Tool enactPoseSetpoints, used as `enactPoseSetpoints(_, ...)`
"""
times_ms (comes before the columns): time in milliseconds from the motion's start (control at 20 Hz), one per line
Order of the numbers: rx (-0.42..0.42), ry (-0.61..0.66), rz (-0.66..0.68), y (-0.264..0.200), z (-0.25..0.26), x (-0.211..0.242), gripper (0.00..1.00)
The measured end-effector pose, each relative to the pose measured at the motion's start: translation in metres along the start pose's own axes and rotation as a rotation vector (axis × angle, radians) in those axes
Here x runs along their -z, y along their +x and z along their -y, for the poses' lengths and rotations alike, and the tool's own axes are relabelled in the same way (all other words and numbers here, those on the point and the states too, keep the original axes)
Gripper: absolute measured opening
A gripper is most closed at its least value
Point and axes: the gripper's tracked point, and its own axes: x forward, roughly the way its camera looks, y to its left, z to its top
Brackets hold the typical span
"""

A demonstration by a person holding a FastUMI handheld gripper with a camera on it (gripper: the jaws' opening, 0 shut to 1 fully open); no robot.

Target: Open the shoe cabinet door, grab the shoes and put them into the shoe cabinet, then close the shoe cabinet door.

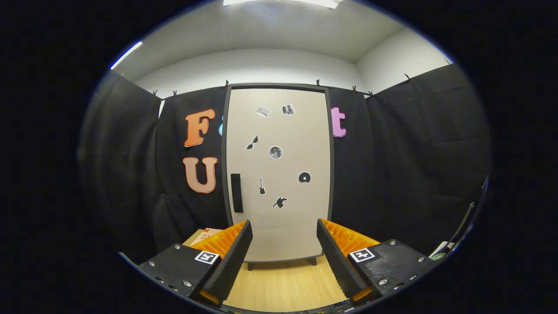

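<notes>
The claw [284,244] is spread wide and grasps nothing, hovering over the wooden tabletop [283,283]. Beyond it stands the shoe cabinet [279,174], door shut, its dark handle [236,192] on the left, likely the first target.

The gripper [284,237] is held level, facing straight ahead. Its two fingers [233,257] stand spread wide apart — nothing lies between them, and neither one touches anything.

A cream shoe cabinet door [279,174], dark-framed and dotted with black-and-grey stickers [275,152], with a black handle [236,192], is seen above a light wood-grain floor [283,283].
</notes>
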Motion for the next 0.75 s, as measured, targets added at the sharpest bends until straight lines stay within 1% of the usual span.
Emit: enactPoseSetpoints(750, -0.01, -0.008, -0.006, 0.0031, -0.0048, 0.0043, 0.93)
